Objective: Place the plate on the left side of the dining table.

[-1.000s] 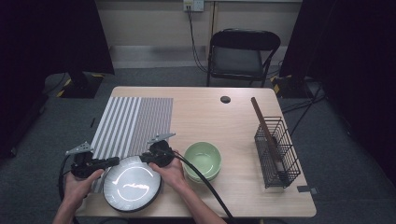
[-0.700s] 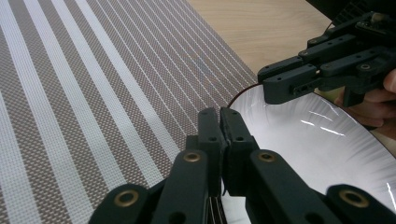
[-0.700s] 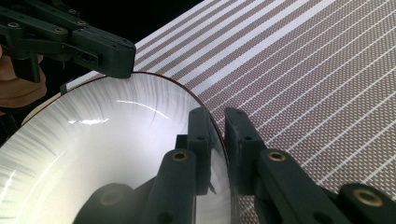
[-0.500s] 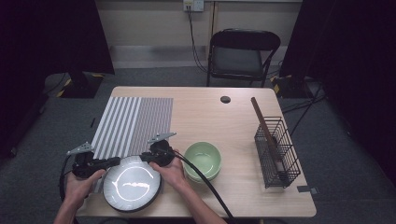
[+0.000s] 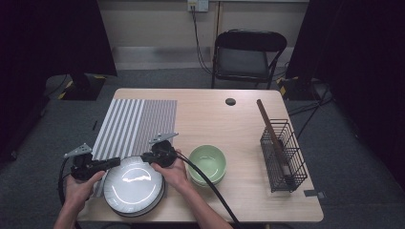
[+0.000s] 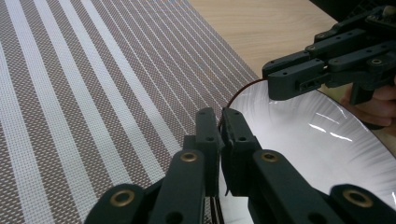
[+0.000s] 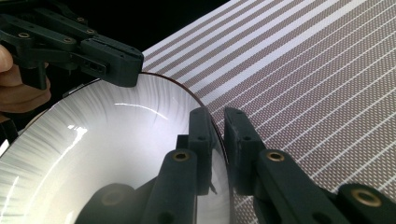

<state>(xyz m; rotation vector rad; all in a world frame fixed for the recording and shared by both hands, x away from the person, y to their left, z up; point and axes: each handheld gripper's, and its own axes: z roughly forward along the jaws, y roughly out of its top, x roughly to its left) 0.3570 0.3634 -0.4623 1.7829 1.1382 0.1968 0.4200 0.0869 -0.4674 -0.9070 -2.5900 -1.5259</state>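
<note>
Two hand-held tools grip one white plate (image 5: 132,184) at the near edge of the wooden bench (image 5: 229,124). The left tool (image 5: 111,163) is clamped on the plate's left rim, the right tool (image 5: 145,156) on its far rim, each with its jaws pressed onto the thin edge. The plate tops a short stack of plates. Just right of the plate sits a green bowl (image 5: 207,163). Just beyond the plate lies a striped placemat (image 5: 136,125). Well right of the plate stands a black wire rack (image 5: 282,155) with a wooden stick (image 5: 267,125) leaning in it.
</note>
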